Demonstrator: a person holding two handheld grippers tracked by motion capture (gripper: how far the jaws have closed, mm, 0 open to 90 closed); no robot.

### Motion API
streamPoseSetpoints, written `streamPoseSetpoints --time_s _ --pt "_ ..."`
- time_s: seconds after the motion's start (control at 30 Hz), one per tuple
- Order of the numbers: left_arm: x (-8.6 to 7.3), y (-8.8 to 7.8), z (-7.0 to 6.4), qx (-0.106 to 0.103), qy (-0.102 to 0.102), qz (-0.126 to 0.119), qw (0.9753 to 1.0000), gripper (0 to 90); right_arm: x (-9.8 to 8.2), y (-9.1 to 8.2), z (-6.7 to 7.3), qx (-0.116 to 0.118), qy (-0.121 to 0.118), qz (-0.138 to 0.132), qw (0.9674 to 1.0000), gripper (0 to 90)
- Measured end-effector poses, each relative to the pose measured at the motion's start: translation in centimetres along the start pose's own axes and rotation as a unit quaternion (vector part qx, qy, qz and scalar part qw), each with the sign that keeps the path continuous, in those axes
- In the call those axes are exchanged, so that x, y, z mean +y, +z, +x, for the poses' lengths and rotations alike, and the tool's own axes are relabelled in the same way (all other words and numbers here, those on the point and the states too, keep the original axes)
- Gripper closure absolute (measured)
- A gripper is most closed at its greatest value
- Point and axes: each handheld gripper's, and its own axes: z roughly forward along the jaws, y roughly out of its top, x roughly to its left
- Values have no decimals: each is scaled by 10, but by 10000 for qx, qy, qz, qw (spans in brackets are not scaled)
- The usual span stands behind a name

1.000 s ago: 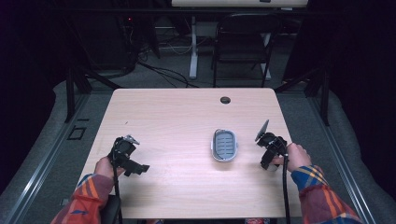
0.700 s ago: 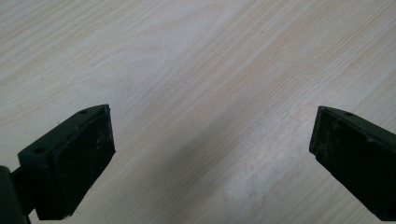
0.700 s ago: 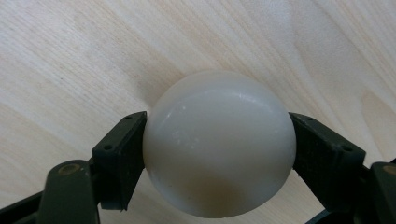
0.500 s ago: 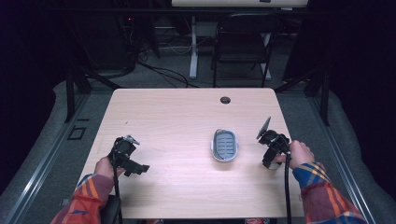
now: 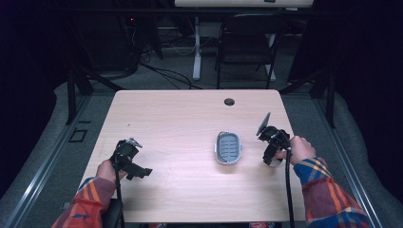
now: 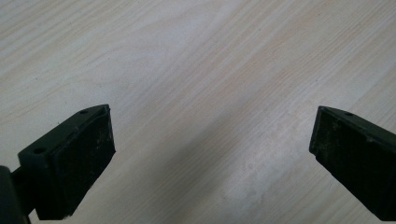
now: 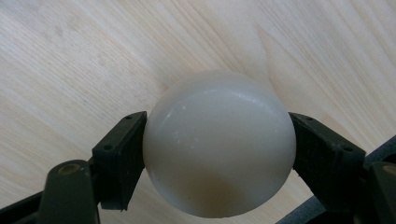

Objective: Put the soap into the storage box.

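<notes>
My right gripper (image 7: 217, 135) is shut on a smooth white rounded object (image 7: 219, 144), like a ball or a bar of soap, with one pad pressed on each side of it. In the high view this gripper (image 5: 272, 156) hangs just above the table's right side, with the white object (image 5: 274, 163) under the hand. To its left, an oval grey dish (image 5: 218, 148) with a ribbed insert lies on the table. My left gripper (image 6: 210, 140) is open over bare wood with nothing between its pads. The high view shows it (image 5: 138, 170) near the front left.
The light wooden table (image 5: 180, 123) has a dark round cable hole (image 5: 229, 101) near its far edge. Behind the table stand a black chair (image 5: 247, 42) and a white desk leg (image 5: 196, 47), with cables on the floor. Dark floor surrounds the table.
My right gripper has risen a little with the white object in it. The left gripper and the dish have kept still.
</notes>
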Motion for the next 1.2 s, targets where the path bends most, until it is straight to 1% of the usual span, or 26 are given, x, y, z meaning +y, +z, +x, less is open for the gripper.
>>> streamPoseSetpoints --time_s 0.03,0.07,0.1,0.13,0.17,0.2,0.23,0.3,0.33,0.37,0.4,0.43,0.47,0.5,0.53,0.6,0.7,0.93,1.0,1.03,1.1,1.13,1.2 --pt "0 0 1 -28 3 17 10000 1 6 -8 -3 -145 -431 491 9978 233" --pt "0 1 1 -45 -18 27 10000 1 1 5 6 88 266 -400 9988 233" --pt "0 1 1 -44 -6 27 10000 1 14 -14 -5 -288 -840 891 9921 233" --pt "0 1 1 -38 10 26 10000 1 9 -4 3 -116 -287 221 9993 233" --pt "0 1 0 -32 15 17 10000 1 9 -3 5 -67 -151 108 9998 233" --pt "0 0 0 -30 20 12 10000 1 13 -7 4 -108 -326 324 9989 233" --pt "0 0 0 -37 16 20 10000 1 14 -7 5 -110 -314 275 9991 233" --pt "0 1 0 -38 3 24 10000 1 17 -9 6 -121 -390 299 9987 233" --pt "0 0 0 -33 10 20 10000 1 19 -10 6 -116 -394 300 9987 233" --pt "0 0 0 -31 6 14 10000 1 20 -11 8 -111 -353 235 9990 233" --pt "0 0 0 -32 6 15 10000 1 21 -12 8 -125 -392 257 9988 233" --pt "0 1 0 -30 3 17 10000 1 23 -14 8 -150 -489 345 9981 233" --pt "0 1 0 -34 -3 14 10000 1 24 -15 10 -155 -476 291 9983 233" --pt "0 0 0 -36 -4 9 10000 1 24 -14 11 -129 -399 151 9990 233" --pt "0 0 0 -34 -4 8 10000 1 27 -17 11 -153 -492 300 9982 233" --pt "0 1 0 -39 3 18 10000 1 29 -18 12 -119 -489 276 9984 233" --pt "-1 0 0 -42 11 0 10000 1 32 -20 13 -157 -515 320 9980 233" --pt "0 1 0 -36 -16 26 10000 1 38 -28 15 -198 -584 275 9977 233" --pt "0 1 0 -40 -12 32 10000 1 39 -29 15 -188 -576 305 9977 233" --pt "0 1 1 -36 -2 41 10000 1 40 -31 14 -204 -644 338 9971 233" --pt "0 1 1 -26 -2 46 10000 2 42 -35 15 -184 -603 249 9977 233" --pt "0 1 1 -27 0 43 10000 2 43 -36 14 -195 -637 259 9974 233" --pt "0 1 1 -23 0 44 10000 2 43 -39 14 -208 -625 224 9976 233"
